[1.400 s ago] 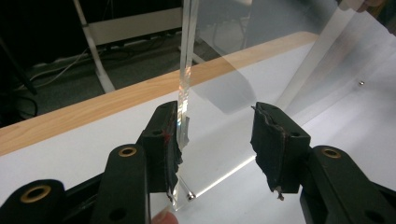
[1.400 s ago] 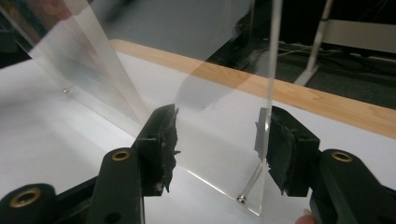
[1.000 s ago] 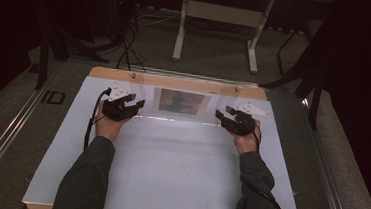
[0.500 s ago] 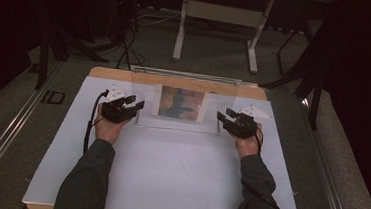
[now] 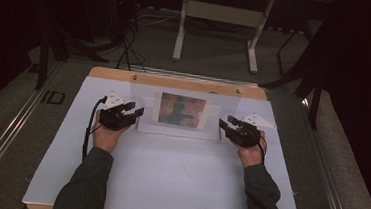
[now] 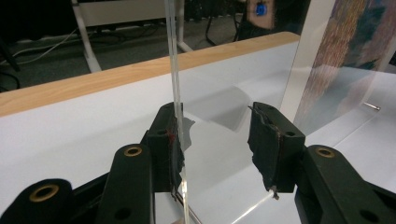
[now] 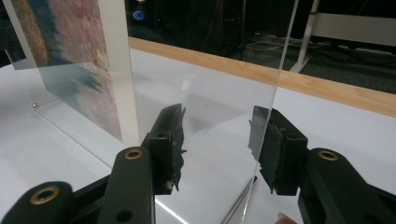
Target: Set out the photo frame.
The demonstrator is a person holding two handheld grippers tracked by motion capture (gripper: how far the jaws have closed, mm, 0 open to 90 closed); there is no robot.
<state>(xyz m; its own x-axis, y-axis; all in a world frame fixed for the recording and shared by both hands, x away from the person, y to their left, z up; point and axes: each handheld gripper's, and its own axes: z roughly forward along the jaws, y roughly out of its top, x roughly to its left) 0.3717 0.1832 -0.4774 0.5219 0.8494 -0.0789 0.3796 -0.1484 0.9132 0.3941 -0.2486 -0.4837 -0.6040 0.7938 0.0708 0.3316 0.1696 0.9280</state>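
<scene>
A clear acrylic picture frame [image 5: 182, 110] with a colourful print stands upright at the back of the white table [image 5: 167, 178]. My left gripper [image 5: 135, 110] is at its left edge and my right gripper [image 5: 224, 122] at its right edge. In the left gripper view the clear edge [image 6: 173, 70] lies against one pad [image 6: 170, 140] while the other pad stands apart, so the left gripper [image 6: 217, 140] is open. The right gripper [image 7: 217, 140] has just been closing. The sheet's edge [image 7: 280, 70] runs beside one pad [image 7: 273, 154] and the other jaw is well clear.
A wooden strip [image 5: 175, 79] borders the table's far edge. Beyond it are the white legs of a desk [image 5: 182, 29] and cables on a dark floor [image 5: 122, 49]. A metal rail [image 5: 11, 126] runs along the left side.
The frame has tipped up from leaning back to standing upright. Both hands have drawn a little toward the near side with it.
</scene>
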